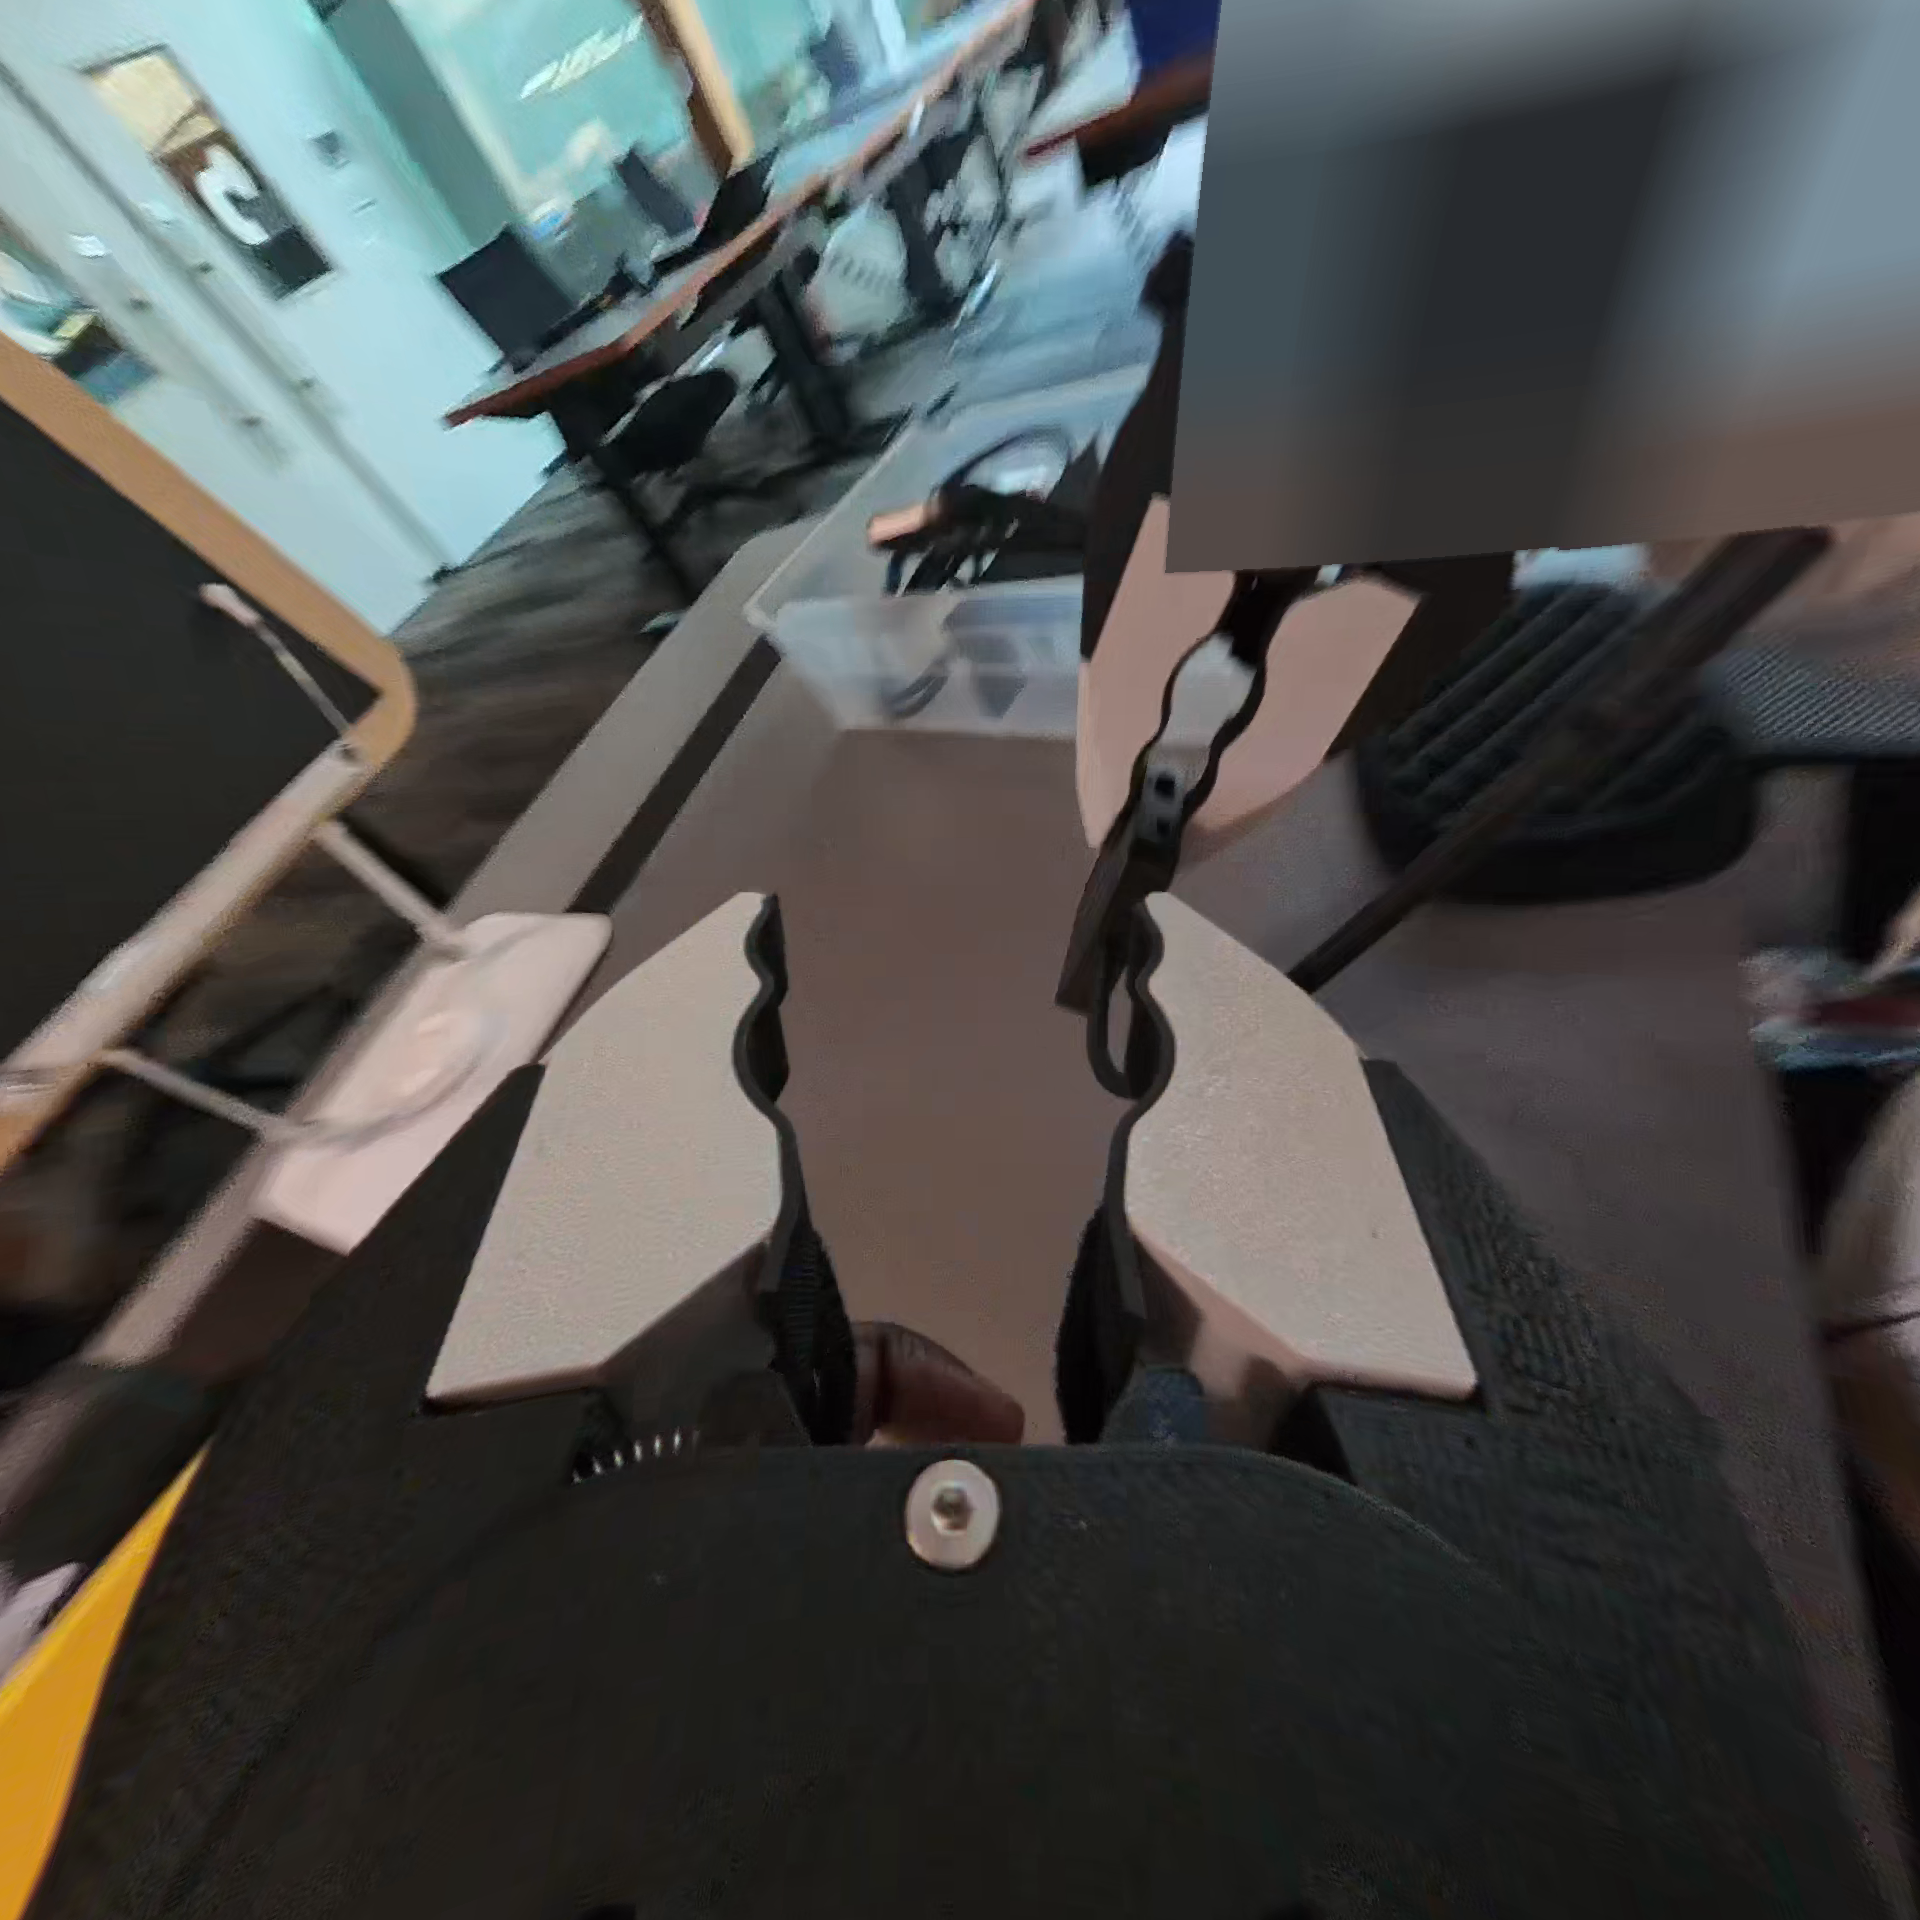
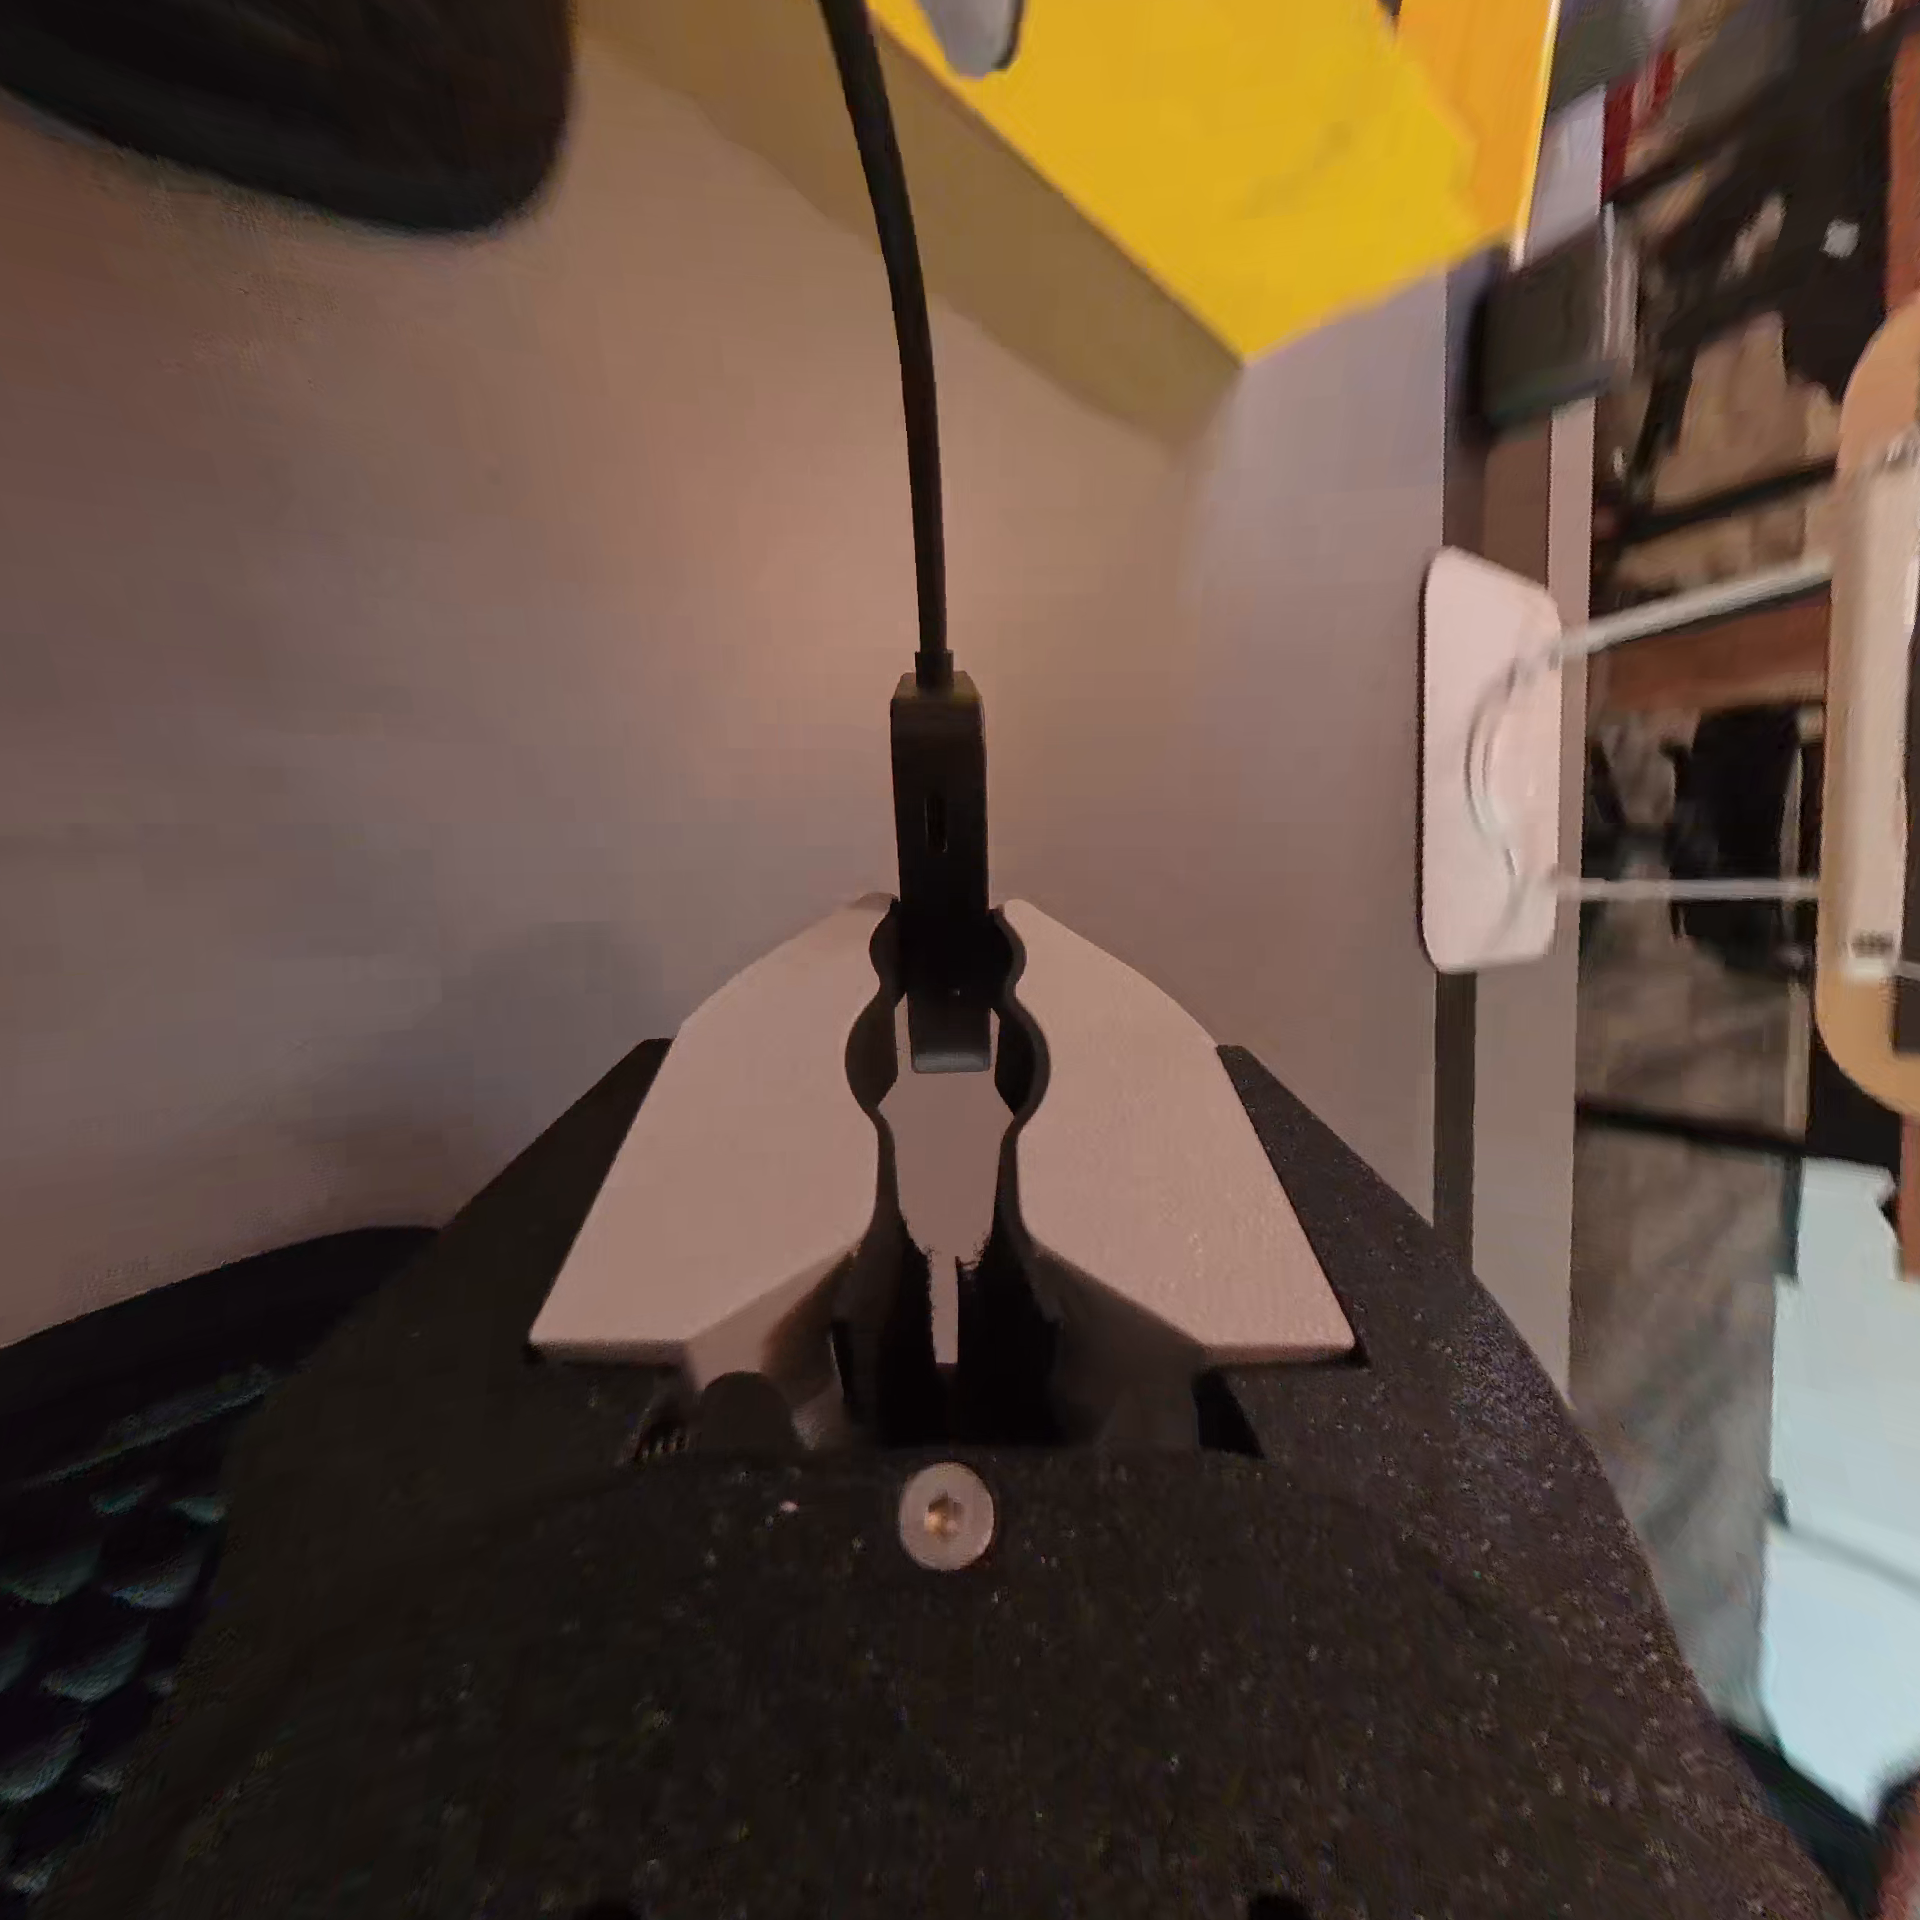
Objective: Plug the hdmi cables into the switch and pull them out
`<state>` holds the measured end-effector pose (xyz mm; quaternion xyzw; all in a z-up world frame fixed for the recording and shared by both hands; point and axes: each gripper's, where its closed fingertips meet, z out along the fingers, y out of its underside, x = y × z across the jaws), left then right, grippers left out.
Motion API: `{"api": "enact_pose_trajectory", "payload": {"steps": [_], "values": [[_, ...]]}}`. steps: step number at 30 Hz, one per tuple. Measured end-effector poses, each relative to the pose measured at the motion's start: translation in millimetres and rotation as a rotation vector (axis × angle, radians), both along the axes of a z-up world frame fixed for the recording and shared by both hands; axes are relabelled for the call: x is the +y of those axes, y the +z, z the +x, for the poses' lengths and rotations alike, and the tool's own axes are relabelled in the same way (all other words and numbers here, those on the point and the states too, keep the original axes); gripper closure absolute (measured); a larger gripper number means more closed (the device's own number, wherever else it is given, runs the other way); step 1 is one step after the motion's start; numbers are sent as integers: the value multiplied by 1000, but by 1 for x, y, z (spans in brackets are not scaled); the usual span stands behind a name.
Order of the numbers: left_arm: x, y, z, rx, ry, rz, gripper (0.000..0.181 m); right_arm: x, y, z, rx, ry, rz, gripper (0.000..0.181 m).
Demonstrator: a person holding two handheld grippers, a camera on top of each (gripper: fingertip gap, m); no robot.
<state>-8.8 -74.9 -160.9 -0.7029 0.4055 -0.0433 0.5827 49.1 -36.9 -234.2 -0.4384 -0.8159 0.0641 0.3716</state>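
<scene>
Office desks and chairs [image 1: 665, 416] are showing blurred at 11 o'clock in the left wrist view, beyond a pale tabletop [image 1: 914, 831] that is filling the middle of both views. At 12 o'clock on that table a clear plastic bin [image 1: 894, 655] is sitting, and a white stand base [image 1: 457, 1018] is resting at 9 o'clock near the table edge.

The left gripper [image 1: 956, 935] is hanging released, its pale fingers [image 1: 644, 1143] spread wide with only bare table between them. Just past its right fingertip, at 1 o'clock, the right gripper [image 1: 1216, 686] is showing edge-on, pinching a dark plug.

In the right wrist view the right gripper [image 2: 948, 914] is clenching the black hdmi plug [image 2: 938, 800]. The plug body is sticking out beyond the fingertips toward 12 o'clock, while its metal end is pointing back between the fingers. The black cable [image 2: 914, 364] is curving away toward 12 o'clock, passing a yellow panel [image 2: 1195, 177] at 1 o'clock. The switch is not showing clearly in either view.
</scene>
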Motion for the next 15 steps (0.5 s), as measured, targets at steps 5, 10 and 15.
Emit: {"api": "enact_pose_trajectory", "payload": {"steps": [5, 10, 15], "values": [[0, -57, 36, 199, -114, -113, 126, -12, 0, -11, -7, -15, 26, 167], [9, -64, 41, 130, -91, -35, 162, -31, 18, -13, 99, 47, -100, 167], [-6, -26, 46, -168, -189, 136, 166, -51, 63, -19, 486, 281, -196, 163]]}}
